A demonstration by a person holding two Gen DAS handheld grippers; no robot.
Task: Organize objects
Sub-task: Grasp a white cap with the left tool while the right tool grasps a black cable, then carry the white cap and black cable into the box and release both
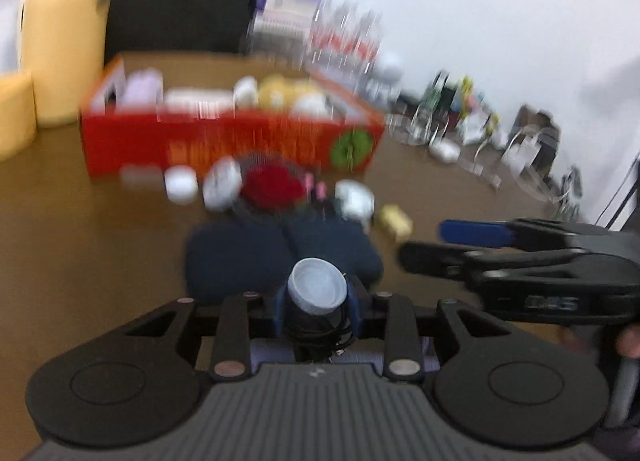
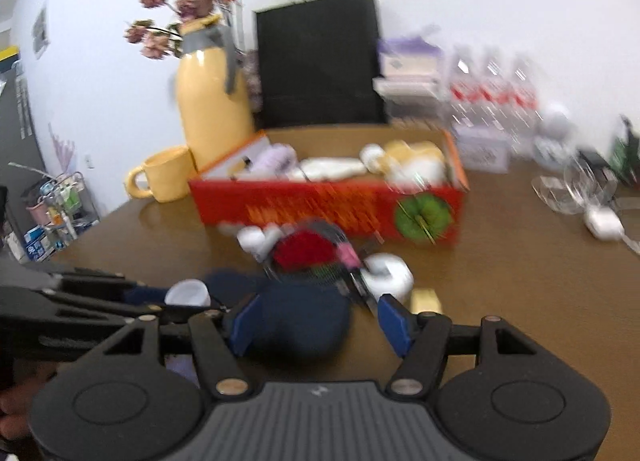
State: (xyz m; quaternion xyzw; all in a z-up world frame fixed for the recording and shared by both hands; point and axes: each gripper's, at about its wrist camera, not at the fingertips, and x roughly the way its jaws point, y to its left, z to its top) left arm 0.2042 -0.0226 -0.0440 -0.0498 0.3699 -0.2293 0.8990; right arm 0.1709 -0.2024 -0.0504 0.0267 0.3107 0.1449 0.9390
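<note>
Both views are motion-blurred. My left gripper [image 1: 316,301] is shut on a small dark bottle with a white cap [image 1: 317,289], held above a dark blue pouch [image 1: 240,261]; the bottle also shows in the right wrist view [image 2: 188,293]. My right gripper [image 2: 322,321] is open, its blue pads on either side of the dark blue pouch [image 2: 304,317]; it shows in the left wrist view [image 1: 432,241]. A red box [image 1: 232,141] holding several items stands behind on the brown table [image 1: 80,221]. Loose before it lie a red and black bundle [image 1: 272,187], white jars [image 1: 182,183] and a small yellow box [image 1: 394,219].
A yellow vase with dried flowers [image 2: 212,109] and a yellow mug [image 2: 166,177] stand left of the red box [image 2: 328,205]. A black paper bag [image 2: 320,61] and water bottles [image 2: 492,93] stand behind. Clear stands and small items [image 2: 576,189] lie at the right.
</note>
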